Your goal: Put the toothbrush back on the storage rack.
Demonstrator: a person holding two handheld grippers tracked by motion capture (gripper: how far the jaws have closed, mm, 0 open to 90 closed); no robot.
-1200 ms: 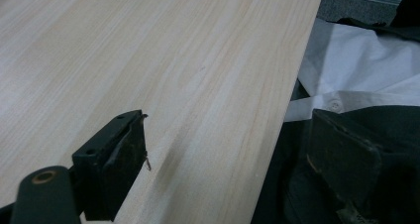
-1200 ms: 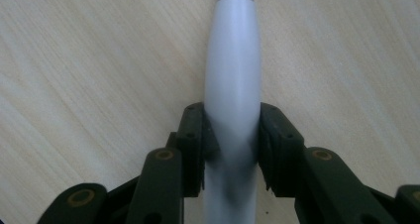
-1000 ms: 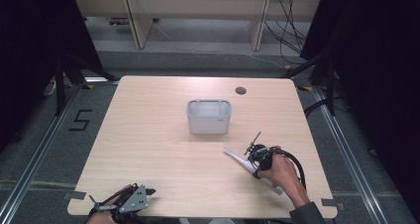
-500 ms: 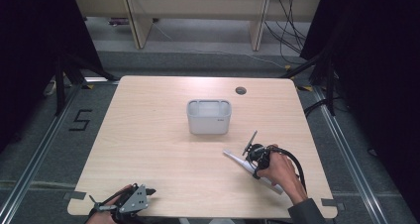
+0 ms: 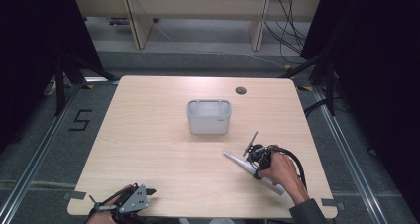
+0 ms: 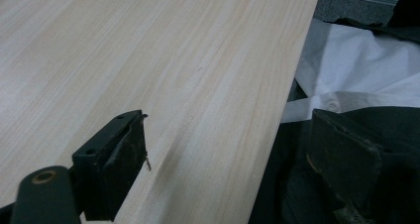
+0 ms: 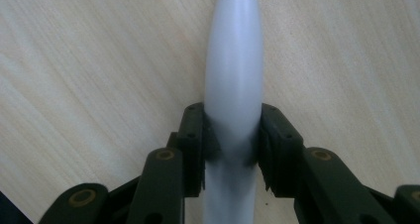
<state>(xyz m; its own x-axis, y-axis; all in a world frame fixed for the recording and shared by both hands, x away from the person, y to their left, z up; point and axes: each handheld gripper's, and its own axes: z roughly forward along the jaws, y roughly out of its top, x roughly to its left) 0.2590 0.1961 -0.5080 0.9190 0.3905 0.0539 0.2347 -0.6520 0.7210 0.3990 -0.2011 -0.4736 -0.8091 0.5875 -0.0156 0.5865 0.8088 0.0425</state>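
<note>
Nothing has moved since earlier. Right tongs (image 7: 233,149), lower right, clamp a smooth white handle (image 7: 233,85); left tongs (image 6: 223,169) gape empty over the bench (image 6: 148,60).

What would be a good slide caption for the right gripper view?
The right gripper clamps a smooth white handle lying on the wooden table.

The counter (image 5: 163,149) is pale wood with a fine lengthwise grain (light beige, faintly streaked). On it stands a light grey tub (image 5: 209,117) and lies a white, glossy handle (image 7: 233,80). Both grippers' jaws are matt black, with brass-coloured rivets. The floor (image 5: 44,149) is dark grey, marked with a black "5".
</note>
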